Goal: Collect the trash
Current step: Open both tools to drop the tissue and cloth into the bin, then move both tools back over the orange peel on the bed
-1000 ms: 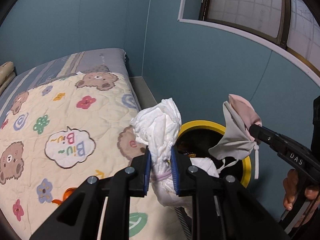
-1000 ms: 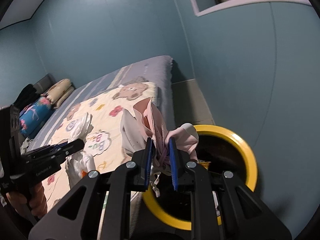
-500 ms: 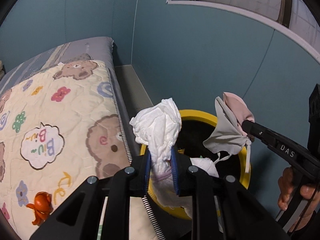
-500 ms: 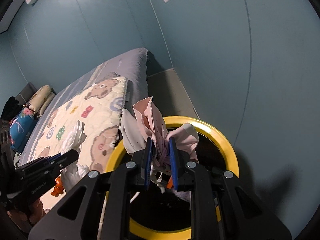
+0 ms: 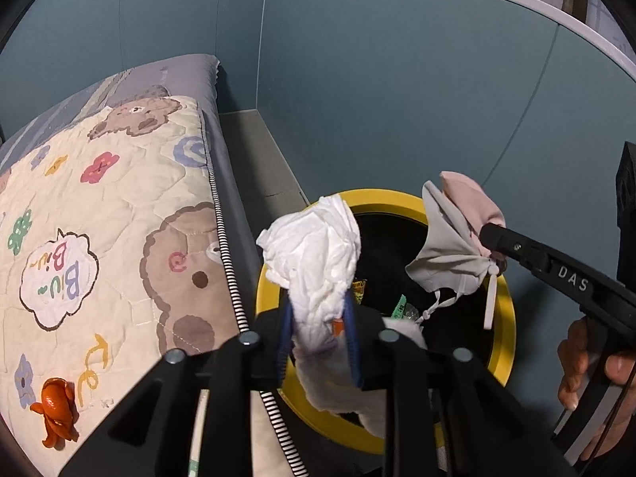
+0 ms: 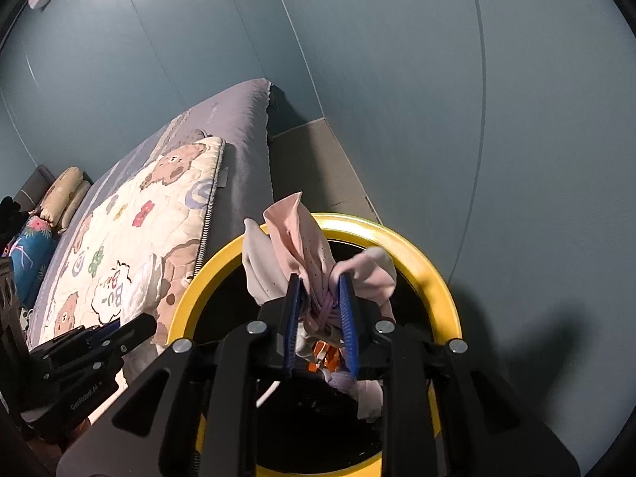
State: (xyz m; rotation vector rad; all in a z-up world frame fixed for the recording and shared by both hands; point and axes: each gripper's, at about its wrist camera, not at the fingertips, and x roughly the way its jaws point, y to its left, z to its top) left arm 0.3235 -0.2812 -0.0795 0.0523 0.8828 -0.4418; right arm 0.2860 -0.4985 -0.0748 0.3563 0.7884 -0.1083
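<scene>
Left wrist view: the left claw [image 5: 320, 336] is clenched on a wad of white tissue [image 5: 314, 250], which bulges above the fingers and hangs in a tail below them. The wad sits at about 9 o'clock over the yellow-rimmed bin [image 5: 505, 318], partly above the rim and partly above the gap beside the bed [image 5: 119, 206]. To drop cleanly, this claw should probably shift toward 3 o'clock until the hanging tail is over the black opening, then let go; released here, the tail may catch the rim or slide down between bin and mattress. An orange peel [image 5: 55, 409] lies on the quilt at 8 o'clock, likely the next piece to collect. At 3 o'clock the right claw [image 5: 491, 248] grips a pink and grey mask [image 5: 457, 238] over the opening.

Right wrist view: the right claw [image 6: 321, 310] is clamped on the mask [image 6: 302, 254], bunched between the blue pads, with the bin [image 6: 433, 274] directly beneath and scraps visible inside. This one looks ready: opening wide should free the straps, though a loop may snag on a pad, so a small shake could help. The left claw [image 6: 131, 328] shows at 8 o'clock, near the bin's edge.
</scene>
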